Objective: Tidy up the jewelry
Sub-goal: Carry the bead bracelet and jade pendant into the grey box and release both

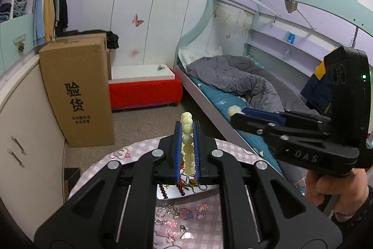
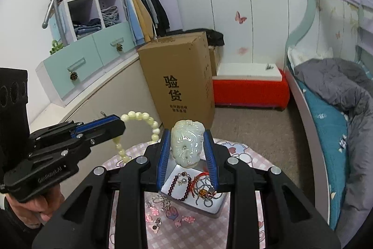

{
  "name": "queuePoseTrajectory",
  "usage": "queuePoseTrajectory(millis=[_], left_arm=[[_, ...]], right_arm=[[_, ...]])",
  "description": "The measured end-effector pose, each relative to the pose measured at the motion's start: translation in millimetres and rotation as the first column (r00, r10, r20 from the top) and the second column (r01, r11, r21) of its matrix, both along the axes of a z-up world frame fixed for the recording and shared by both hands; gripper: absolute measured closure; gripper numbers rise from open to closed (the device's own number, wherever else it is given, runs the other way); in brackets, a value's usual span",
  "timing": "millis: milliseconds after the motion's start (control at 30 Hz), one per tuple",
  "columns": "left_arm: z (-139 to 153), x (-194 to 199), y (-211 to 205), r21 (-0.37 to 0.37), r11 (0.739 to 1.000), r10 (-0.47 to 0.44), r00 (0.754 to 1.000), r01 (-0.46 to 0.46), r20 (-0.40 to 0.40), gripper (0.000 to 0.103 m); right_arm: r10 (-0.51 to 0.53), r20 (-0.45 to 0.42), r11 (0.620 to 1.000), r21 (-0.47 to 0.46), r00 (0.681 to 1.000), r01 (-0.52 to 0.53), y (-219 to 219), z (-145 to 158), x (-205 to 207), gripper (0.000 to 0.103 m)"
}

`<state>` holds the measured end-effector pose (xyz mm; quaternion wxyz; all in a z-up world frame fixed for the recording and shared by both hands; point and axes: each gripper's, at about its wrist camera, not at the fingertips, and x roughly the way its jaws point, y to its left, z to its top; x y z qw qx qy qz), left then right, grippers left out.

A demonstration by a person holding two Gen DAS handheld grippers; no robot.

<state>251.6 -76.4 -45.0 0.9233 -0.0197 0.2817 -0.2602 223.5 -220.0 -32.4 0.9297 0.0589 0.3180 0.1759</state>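
Observation:
My left gripper [image 1: 187, 126] is shut on a bracelet of pale yellow-green beads [image 1: 188, 148] and holds it above the table. In the right wrist view this left gripper [image 2: 122, 124] comes in from the left, and the bracelet [image 2: 153, 130] hangs from it in a loop. My right gripper [image 2: 187, 132] is shut on a carved white jade pendant [image 2: 186, 144]. Seen from the left wrist, the right gripper [image 1: 235, 114] has the pendant [image 1: 232, 110] at its tip. Below both sits a shallow silver tray [image 2: 211, 211] with a dark red bead bracelet [image 2: 173, 183], red cord and chains.
The small table has a pink checked cloth [image 2: 244, 155] with loose charms [image 2: 163, 209] near the tray. Beyond stand a tall cardboard box [image 2: 181, 78], a red bench [image 2: 249, 90], a bed with a grey quilt [image 2: 338, 85] on the right and cabinets [image 2: 88, 53] on the left.

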Motion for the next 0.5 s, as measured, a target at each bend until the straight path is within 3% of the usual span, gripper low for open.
queuePoseTrajectory(millis=[233,267,300,333,367,400,433,500], left_arm=[[-33.3,29.8,-17.9,0.055,0.998,-0.019,0.995,0.025,-0.098,0.093],[-37.4,32.3,-19.3,0.07,0.997,-0.013,0.994,0.02,-0.105,0.092],[-42.0,35.4,-20.1,0.088,0.996,0.0,0.993,0.01,-0.116,0.085],[-43.8,35.9,-19.4,0.097,0.995,0.015,0.993,-0.003,-0.12,0.062],[-44.6,36.5,-15.2,0.111,0.992,0.065,0.991,-0.052,-0.116,0.051],[-42.9,35.5,-7.9,0.105,0.99,0.11,0.989,-0.099,-0.103,0.026],[-40.3,33.0,-0.6,0.08,0.99,0.125,0.988,-0.118,-0.086,0.011],[-35.0,28.0,13.4,0.067,0.983,0.176,0.983,-0.172,-0.055,0.008]], right_arm=[[-0.002,-0.108,1.0,0.012,0.994,0.004,-1.3,-32.4,27.4,0.076],[-0.009,-0.113,1.0,0.015,0.994,0.011,-3.5,-35.2,28.6,0.068],[-0.031,-0.117,0.999,0.021,0.993,0.034,-7.3,-39.2,29.7,0.06],[-0.049,-0.117,0.998,0.027,0.992,0.052,-10.7,-41.0,29.0,0.037],[-0.092,-0.106,0.995,0.027,0.99,0.095,-17.2,-41.7,26.8,0.027],[-0.113,-0.1,0.992,0.038,0.988,0.118,-21.9,-41.8,24.7,0.021],[-0.13,-0.097,0.989,0.062,0.987,0.137,-28.9,-41.6,22.0,0.007],[-0.17,-0.09,0.981,0.074,0.981,0.177,-38.5,-39.7,16.0,0.007]])
